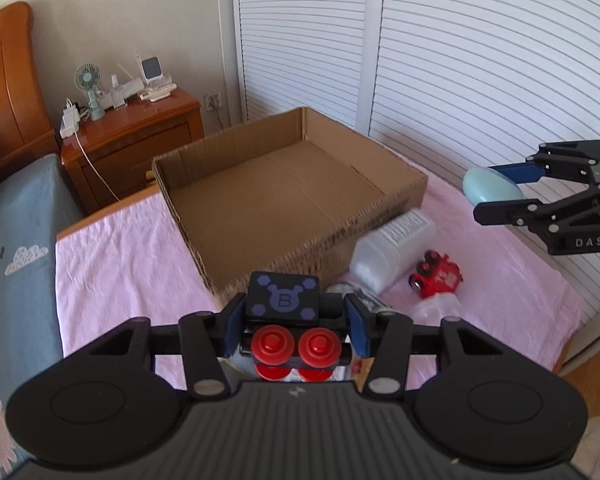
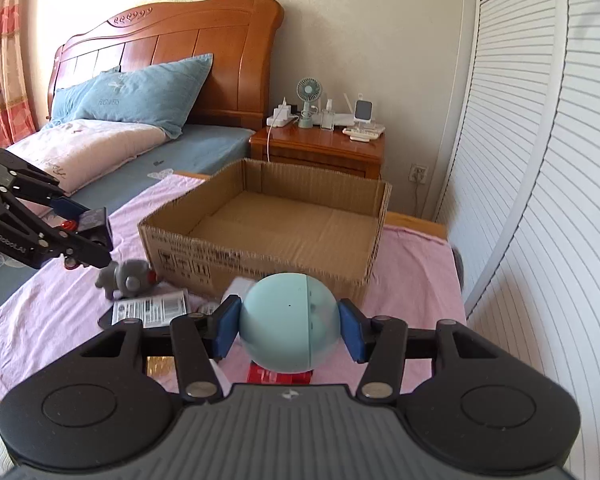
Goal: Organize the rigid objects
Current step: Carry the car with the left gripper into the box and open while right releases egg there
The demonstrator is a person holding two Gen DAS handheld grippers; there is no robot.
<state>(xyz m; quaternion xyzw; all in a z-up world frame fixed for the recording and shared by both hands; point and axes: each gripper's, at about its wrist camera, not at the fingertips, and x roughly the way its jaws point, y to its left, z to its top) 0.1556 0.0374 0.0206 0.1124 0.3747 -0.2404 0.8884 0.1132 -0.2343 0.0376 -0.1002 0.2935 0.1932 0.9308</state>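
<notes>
Cardboard box (image 1: 284, 196) on the pink bed cover is empty. Left gripper (image 1: 294, 322) jaws pinch a black toy car (image 1: 284, 300), wheels facing camera, held above the bed; right gripper (image 2: 290, 328) squeezes a teal ball (image 2: 288, 322).

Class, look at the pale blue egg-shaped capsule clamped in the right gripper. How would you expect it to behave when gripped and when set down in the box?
The pale blue capsule looks smooth and curved, so it may slip between the right gripper's flat pads. Being round, it would probably roll once released on the cardboard box's flat floor. A seam suggests a hollow shell: likely light and rigid.
</notes>
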